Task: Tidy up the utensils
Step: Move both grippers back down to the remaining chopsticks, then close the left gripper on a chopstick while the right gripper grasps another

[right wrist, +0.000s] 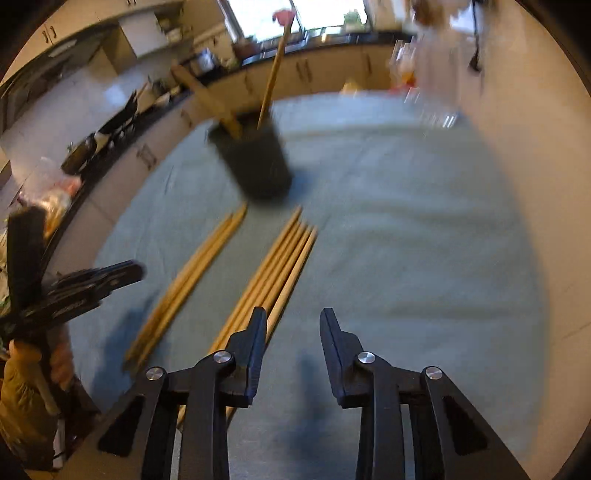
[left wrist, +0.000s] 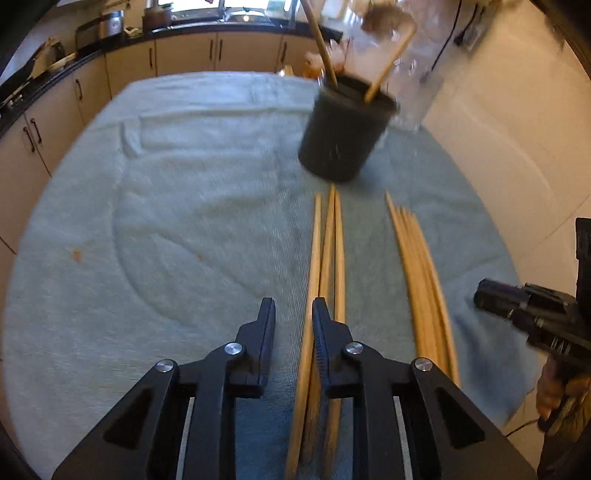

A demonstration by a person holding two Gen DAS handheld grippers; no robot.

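Daylight from rear window (right wrist: pixel 266 14), blown out; motion blur throughout; fisheye bending, dark corners.

Both views are smeared by motion. The dark holder (left wrist: pixel 347 136) shows no surface detail, and the tops of the two wooden handles (left wrist: pixel 321 40) standing in it run off the left-wrist view's upper edge. The near ends of the left chopstick group (left wrist: pixel 325 280) pass beneath the left gripper (left wrist: pixel 293 314) and out of frame. The right chopstick group (right wrist: pixel 275 273) is partly hidden behind one finger of the right gripper (right wrist: pixel 293 325). Clear objects (left wrist: pixel 410 66) beyond the holder are too blurred to identify.
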